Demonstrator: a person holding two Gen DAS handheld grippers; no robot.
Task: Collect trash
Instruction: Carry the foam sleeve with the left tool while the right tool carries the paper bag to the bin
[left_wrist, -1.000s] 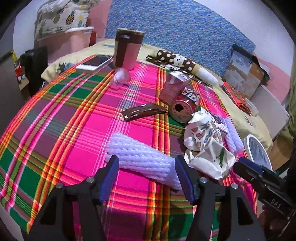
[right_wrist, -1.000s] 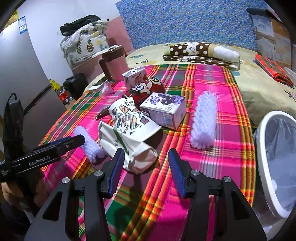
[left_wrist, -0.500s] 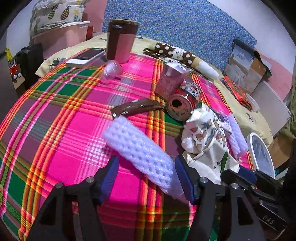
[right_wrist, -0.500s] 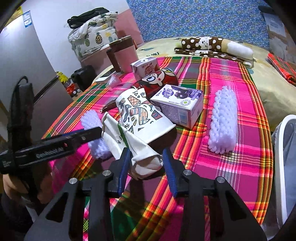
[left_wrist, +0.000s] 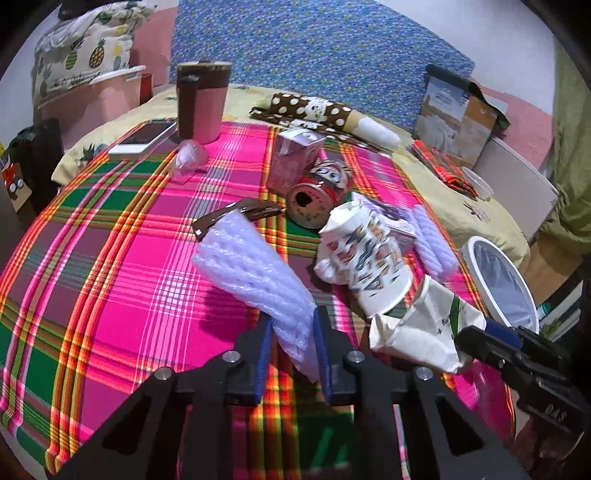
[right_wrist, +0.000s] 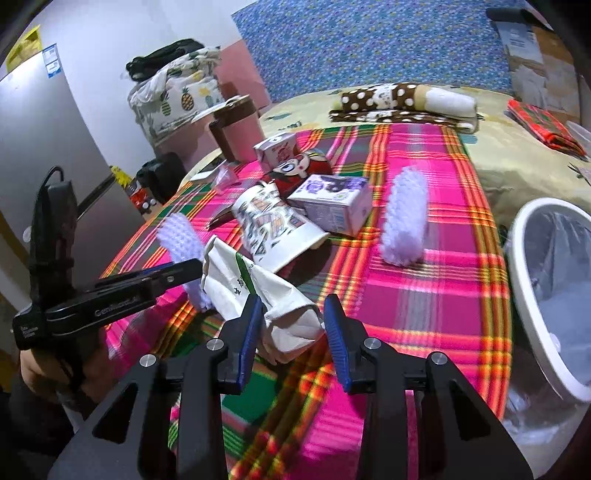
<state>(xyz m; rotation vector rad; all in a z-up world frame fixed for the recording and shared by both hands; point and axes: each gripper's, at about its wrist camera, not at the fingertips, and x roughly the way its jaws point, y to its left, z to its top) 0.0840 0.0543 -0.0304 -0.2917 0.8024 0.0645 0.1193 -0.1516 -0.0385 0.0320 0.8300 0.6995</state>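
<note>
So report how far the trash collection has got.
Barely started: the bin shows only its liner. In hand: the left gripper is closing on a foam net sleeve; the right gripper pinches a crumpled paper bag. Left on the cloth: paper cup, can, two cartons, wrapper, another foam sleeve.

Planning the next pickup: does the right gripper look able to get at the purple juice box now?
Probably not yet: the right gripper has a crumpled paper bag in its jaws, and a paper cup lies before the purple juice box.
</note>
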